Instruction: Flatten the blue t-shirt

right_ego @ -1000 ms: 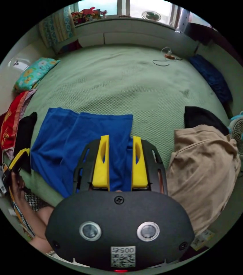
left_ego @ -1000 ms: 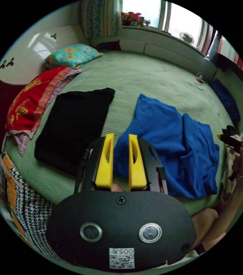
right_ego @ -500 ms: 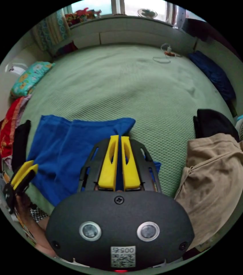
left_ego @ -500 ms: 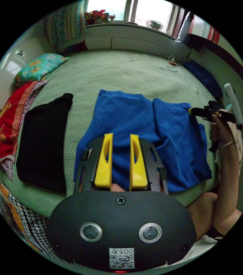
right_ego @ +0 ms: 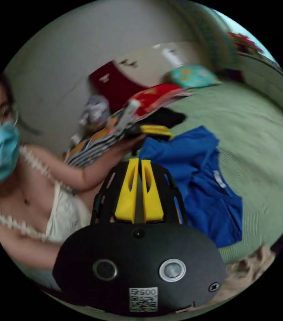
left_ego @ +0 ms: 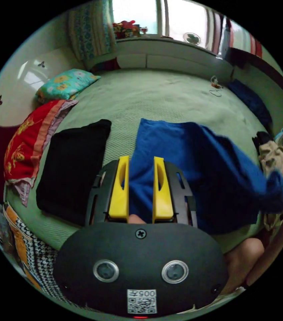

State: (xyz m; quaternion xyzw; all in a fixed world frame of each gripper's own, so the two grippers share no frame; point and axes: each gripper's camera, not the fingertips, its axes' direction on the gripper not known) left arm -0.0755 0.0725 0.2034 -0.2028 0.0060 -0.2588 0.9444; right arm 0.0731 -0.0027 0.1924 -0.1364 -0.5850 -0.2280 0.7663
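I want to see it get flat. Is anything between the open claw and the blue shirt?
No. The left claw hangs open right over the blue t-shirt, nothing visible between them.

**lighting / image quality**

daylight from window, blown out; room otherwise dim and flat, soft shadows. strong fisheye bend and black vignette at the edges. left gripper view mostly sharp, shirt smeared at right. right gripper view motion-blurred throughout.
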